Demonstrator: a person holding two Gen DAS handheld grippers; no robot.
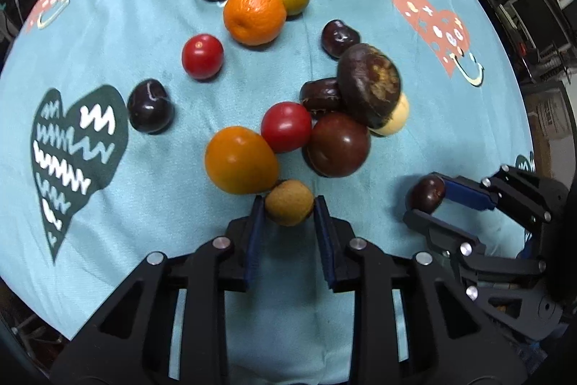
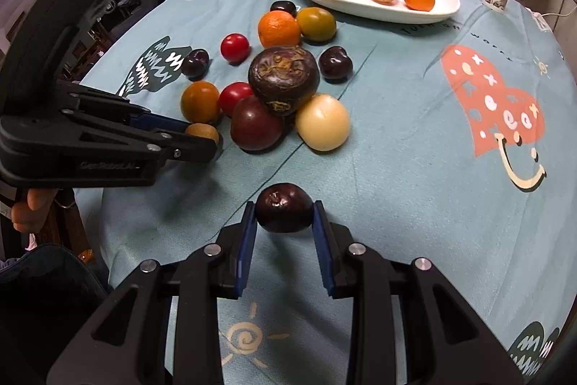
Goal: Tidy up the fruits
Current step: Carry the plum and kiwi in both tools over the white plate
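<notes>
Your left tongs (image 1: 289, 206) point steeply down at the desk (image 1: 162, 204), and their blue pads (image 1: 255, 233) are clamped on a small tan fruit (image 1: 288, 207) just in front of the fruit pile. Your right tongs (image 2: 284, 212), to the right of the left ones and a little farther from the pile, also tilt steeply down, pads pressed on a dark round fruit (image 2: 284, 207). Your fingers (image 2: 30, 210) curl under the left handle.
</notes>
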